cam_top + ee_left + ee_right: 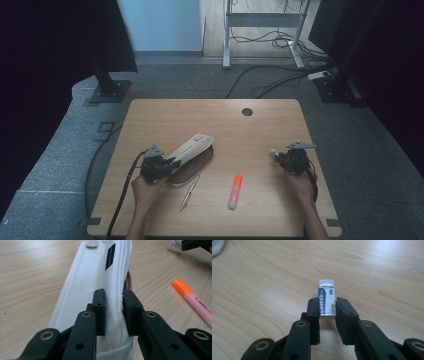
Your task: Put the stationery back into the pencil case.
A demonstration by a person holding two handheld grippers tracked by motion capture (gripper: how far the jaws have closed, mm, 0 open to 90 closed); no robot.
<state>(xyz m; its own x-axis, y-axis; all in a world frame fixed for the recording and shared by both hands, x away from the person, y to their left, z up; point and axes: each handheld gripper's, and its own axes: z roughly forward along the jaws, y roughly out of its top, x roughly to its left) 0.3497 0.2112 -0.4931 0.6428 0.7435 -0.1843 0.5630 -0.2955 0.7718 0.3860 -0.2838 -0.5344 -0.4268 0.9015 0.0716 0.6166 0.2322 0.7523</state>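
Left gripper [113, 312]: jaws pinched on the raised flap of the white canvas pencil case [100, 285]; in the high view it sits left of centre [167, 164], holding that flap up off the table.
Right gripper [327, 312]: jaws closed on the sides of a small white eraser [327, 298] in a blue-and-white sleeve; in the high view it is at the right of the frame [280, 156], with the eraser tip sticking out toward the left.
Table [260, 135]: pale wood, with a dark round cable hole near its far edge.
Pencil case: long axis runs from lower left to upper right in the high view [192, 150]; its brown inside shows under the lifted flap, the opening facing right.
Highlighter [235, 191]: orange cap, pink body, lying between the two grippers, nearer the bottom of the frame.
Pen [190, 191]: silver, just below the case, slanted.
Key relation: the case's open mouth lies to the left of the eraser across bare table, well apart; my guess is the right hand carries the eraser leftward into it while the left keeps the flap up.
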